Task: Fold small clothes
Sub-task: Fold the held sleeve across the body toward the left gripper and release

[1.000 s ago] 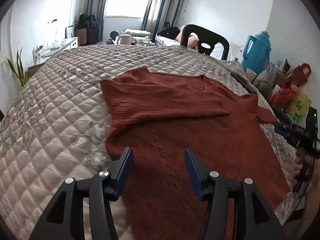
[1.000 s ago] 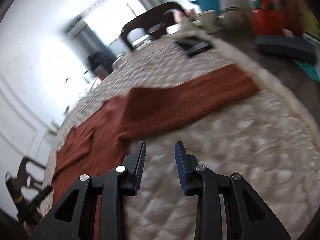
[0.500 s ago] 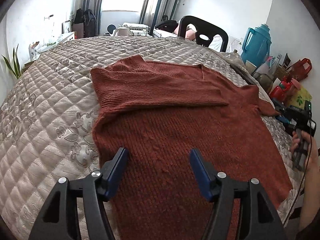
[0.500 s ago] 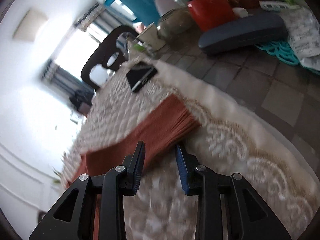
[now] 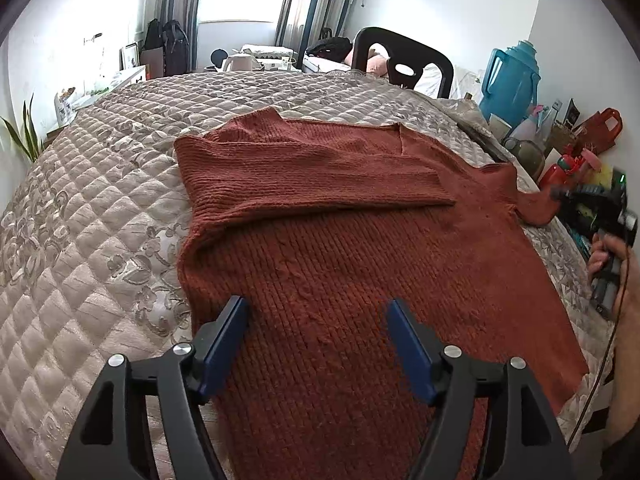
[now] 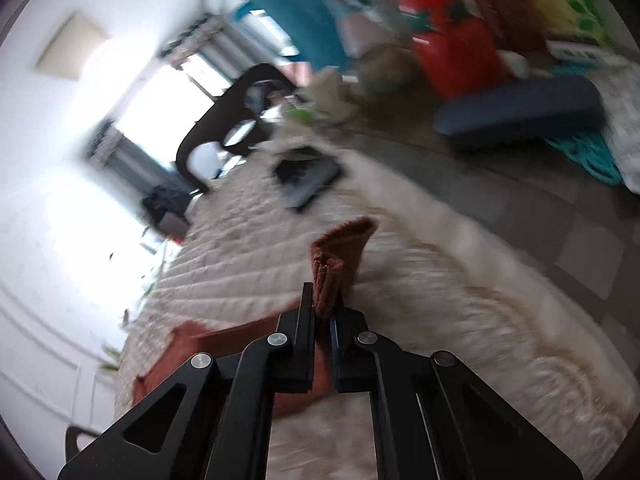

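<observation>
Lying on: the rust-red knitted sweater [image 5: 360, 264] is lying spread flat on the quilted beige bedspread [image 5: 92, 216], its body running toward the left wrist camera.
Folded part: one sleeve [image 5: 312, 176] is lying folded across the upper body of the sweater, its cuff ending near the middle right.
Left gripper [image 5: 316, 320]: it is hovering over the near hem area of the sweater, its blue-padded fingers spread wide and gripping nothing.
Right gripper [image 6: 323, 312]: its fingers are pressing together on the cuff of the other sleeve [image 6: 340, 248], and the knit is bunching up between them and sticking out past the tips.
Right side in the left view: the pinched sleeve end [image 5: 536, 208] is reaching off toward the bed's right edge, where the person's right hand [image 5: 608, 256] is gripping the tool.
Surroundings: a dark phone [image 6: 308, 178] is lying on the bedspread beyond the cuff; a black chair [image 5: 404, 60] and a teal jug [image 5: 510, 80] are standing past the bed.
Image quality: the right wrist view is blurring heavily.
</observation>
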The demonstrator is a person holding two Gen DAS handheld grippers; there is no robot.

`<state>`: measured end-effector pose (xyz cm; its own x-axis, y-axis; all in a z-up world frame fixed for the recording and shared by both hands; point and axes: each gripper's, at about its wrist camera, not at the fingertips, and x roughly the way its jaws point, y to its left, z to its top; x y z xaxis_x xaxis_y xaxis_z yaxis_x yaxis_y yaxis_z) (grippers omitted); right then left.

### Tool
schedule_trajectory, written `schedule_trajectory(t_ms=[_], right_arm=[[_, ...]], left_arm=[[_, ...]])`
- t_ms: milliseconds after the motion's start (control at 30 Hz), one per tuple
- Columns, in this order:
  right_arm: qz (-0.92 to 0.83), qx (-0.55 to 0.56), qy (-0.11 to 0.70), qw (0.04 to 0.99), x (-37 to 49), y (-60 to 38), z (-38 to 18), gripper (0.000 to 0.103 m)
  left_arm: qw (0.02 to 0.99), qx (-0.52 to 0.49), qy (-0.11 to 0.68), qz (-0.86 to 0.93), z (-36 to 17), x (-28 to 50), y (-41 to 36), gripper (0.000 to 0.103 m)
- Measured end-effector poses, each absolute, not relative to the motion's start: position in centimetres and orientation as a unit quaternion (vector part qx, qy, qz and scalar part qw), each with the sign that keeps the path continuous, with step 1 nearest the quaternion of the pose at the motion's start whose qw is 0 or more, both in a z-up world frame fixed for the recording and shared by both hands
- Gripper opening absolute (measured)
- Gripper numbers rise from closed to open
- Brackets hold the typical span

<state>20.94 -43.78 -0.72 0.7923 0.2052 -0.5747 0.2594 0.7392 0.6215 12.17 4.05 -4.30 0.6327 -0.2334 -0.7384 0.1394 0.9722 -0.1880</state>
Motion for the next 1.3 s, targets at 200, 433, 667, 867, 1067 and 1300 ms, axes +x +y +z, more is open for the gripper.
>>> schedule_trajectory(t_ms=[200,433,667,867,1067,1300], right_arm=[[0.118,0.298,0.305,0.897,22.5,-35.1,5.0,0.005],[0.26,0.209,0.345,0.877,24.9,-21.6,5.0,0.005],[0.333,0.151,0.458,0.811,25.7,-12.7,-1.7,0.008],[0.362,0.16,0.433,0.81,23.7,-14.0,-0.9,0.02],[0.317,0.188,0.395,0.841,21.5,-19.2,0.5,0.02],[0.245,0.227,0.444,0.831,20.7,-24.3,-3.3,0.019]], left_arm=[[0.901,-0.053,0.417,-0.106,-4.3,12.2,4.0,0.077],[0.9,-0.076,0.413,-0.117,-4.3,12.0,4.7,0.078],[0.899,-0.088,0.411,-0.123,-4.2,11.9,5.0,0.078],[0.897,-0.1,0.41,-0.13,-4.1,11.7,5.3,0.079],[0.897,-0.109,0.405,-0.137,-3.8,11.5,5.5,0.079],[0.899,-0.142,0.377,-0.172,-0.5,14.9,4.9,0.078]])
